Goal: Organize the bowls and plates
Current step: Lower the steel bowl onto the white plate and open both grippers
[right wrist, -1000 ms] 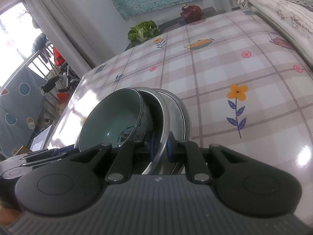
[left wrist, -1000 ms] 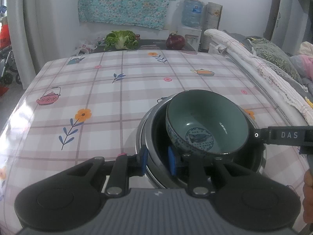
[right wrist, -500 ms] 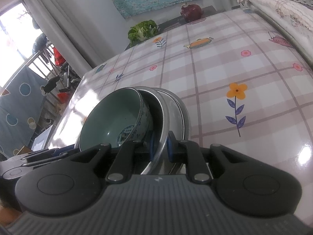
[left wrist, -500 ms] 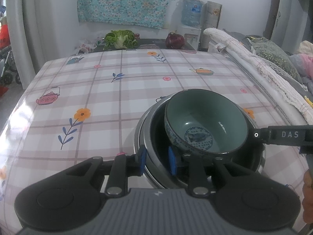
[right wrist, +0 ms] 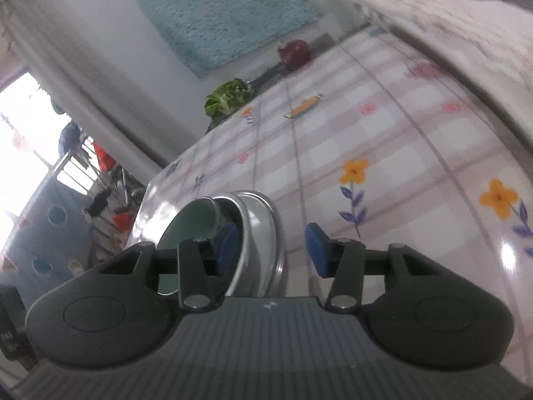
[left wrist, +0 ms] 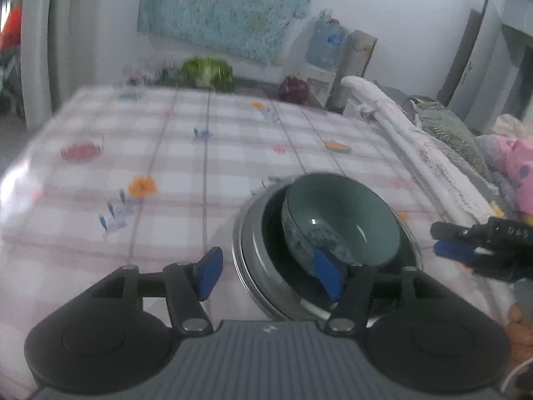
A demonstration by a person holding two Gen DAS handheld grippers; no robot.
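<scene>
On the checked tablecloth (left wrist: 186, 180): green ceramic bowl (left wrist: 343, 220) nested in stacked steel plates (left wrist: 253, 266).
We open both the left gripper (left wrist: 266, 275) and right gripper (right wrist: 271, 250), jaws parting, rims between but unpressed; a withdrawing pad may snag a rim and drag the stack.

No legible text anywhere.
</scene>
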